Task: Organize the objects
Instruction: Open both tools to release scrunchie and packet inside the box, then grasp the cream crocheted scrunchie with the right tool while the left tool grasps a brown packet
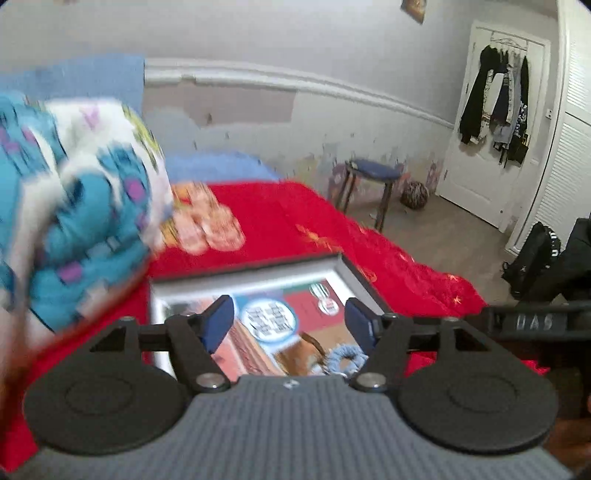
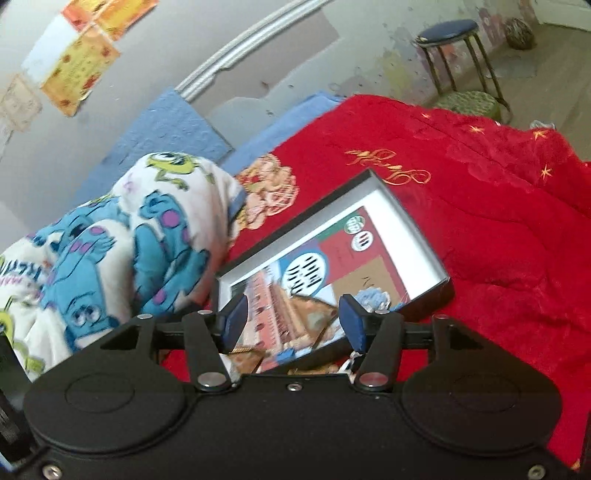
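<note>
Hovering over shallow box [image 2: 413,236], centre frame.
Both left gripper [image 1: 291,325] and right gripper [image 2: 293,319] spread, holding nothing (scrunchie [image 1: 345,356] lower centre); better lowered squarely before pinching.

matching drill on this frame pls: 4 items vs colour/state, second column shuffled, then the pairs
Things:
1. bedspread
2. stool
3. box
4. left gripper

Descriptions:
A. blue round seat, on the floor by the wall
B. fingers apart, nothing between them
C. red, gold embroidery
D. open, lying on the bed, printed picture and a blue scrunchie inside

Pairs: 1-C, 2-A, 3-D, 4-B
</note>
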Demonstrator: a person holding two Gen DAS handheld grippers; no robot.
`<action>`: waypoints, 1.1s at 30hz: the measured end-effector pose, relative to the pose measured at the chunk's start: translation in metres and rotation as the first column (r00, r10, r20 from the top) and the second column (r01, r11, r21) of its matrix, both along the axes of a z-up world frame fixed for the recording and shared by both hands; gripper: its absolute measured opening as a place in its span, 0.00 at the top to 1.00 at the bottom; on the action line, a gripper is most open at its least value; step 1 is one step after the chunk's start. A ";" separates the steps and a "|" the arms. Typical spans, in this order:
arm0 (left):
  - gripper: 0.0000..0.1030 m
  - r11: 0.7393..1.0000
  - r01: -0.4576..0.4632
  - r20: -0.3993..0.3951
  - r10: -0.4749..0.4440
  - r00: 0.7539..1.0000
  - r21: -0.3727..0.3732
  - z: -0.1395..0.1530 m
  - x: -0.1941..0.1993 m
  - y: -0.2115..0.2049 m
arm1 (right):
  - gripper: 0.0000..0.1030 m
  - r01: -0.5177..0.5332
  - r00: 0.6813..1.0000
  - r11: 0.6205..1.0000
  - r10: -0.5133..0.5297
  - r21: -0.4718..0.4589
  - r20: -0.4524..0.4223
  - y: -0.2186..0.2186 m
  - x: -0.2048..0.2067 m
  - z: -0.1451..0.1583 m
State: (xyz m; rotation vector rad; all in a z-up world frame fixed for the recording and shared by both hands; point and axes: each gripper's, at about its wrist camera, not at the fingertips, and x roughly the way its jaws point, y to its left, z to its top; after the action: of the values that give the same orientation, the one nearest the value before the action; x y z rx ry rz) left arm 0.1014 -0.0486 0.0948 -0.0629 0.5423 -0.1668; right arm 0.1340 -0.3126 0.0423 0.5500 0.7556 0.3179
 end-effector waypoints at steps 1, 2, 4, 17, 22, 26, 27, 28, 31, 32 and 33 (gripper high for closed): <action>0.23 1.000 0.005 0.022 -0.006 1.000 0.028 0.006 -0.009 0.002 | 0.47 -0.001 1.000 1.000 0.001 -0.015 0.009 0.002 -0.007 0.004; 0.20 0.998 0.018 0.049 -0.021 0.999 0.065 0.011 -0.021 0.004 | 0.47 -0.003 1.000 0.999 0.004 -0.034 0.024 0.004 -0.014 0.008; 0.18 0.991 0.020 0.095 -0.033 0.995 0.132 0.014 -0.041 0.007 | 0.47 0.003 0.999 0.998 0.000 -0.057 0.054 0.006 -0.029 0.014; 0.18 0.998 0.024 0.017 -0.023 1.000 -0.059 -0.064 -0.079 0.040 | 0.46 0.089 0.995 0.996 -0.088 0.024 -0.036 -0.002 -0.059 -0.047; 0.19 0.999 0.011 -0.046 -0.013 0.999 -0.046 -0.089 -0.069 0.042 | 0.53 0.059 0.993 0.998 -0.059 -0.006 -0.104 0.025 -0.039 -0.076; 0.24 1.000 0.011 -0.093 -0.010 0.996 0.006 -0.109 -0.069 0.033 | 0.58 0.073 0.985 0.995 -0.083 -0.072 -0.150 0.038 -0.034 -0.091; 0.27 1.000 0.017 -0.101 -0.015 0.995 0.025 -0.113 -0.068 0.031 | 0.60 0.084 0.982 0.994 -0.095 -0.075 -0.161 0.038 -0.033 -0.092; 0.29 0.999 0.026 -0.109 -0.022 0.994 0.041 -0.117 -0.067 0.027 | 0.61 0.096 0.977 0.993 -0.107 -0.070 -0.185 0.037 -0.032 -0.095; 0.36 0.998 0.037 -0.181 -0.028 0.983 0.047 -0.128 -0.058 0.021 | 0.65 0.120 0.969 0.992 -0.125 -0.035 -0.214 0.031 -0.032 -0.101; 0.37 0.999 0.033 -0.217 -0.027 0.976 0.023 -0.131 -0.054 0.022 | 0.65 0.121 0.967 0.992 -0.123 -0.021 -0.222 0.030 -0.032 -0.103; 0.38 1.000 0.027 -0.235 -0.026 0.972 0.003 -0.133 -0.053 0.024 | 0.65 0.120 0.966 0.993 -0.119 -0.008 -0.228 0.029 -0.032 -0.104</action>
State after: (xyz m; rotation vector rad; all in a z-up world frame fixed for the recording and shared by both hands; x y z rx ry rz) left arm 0.0480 -0.0248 -0.0381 -0.0702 0.7800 -0.1852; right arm 0.1022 -0.2835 -0.0621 0.6425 0.9391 0.1458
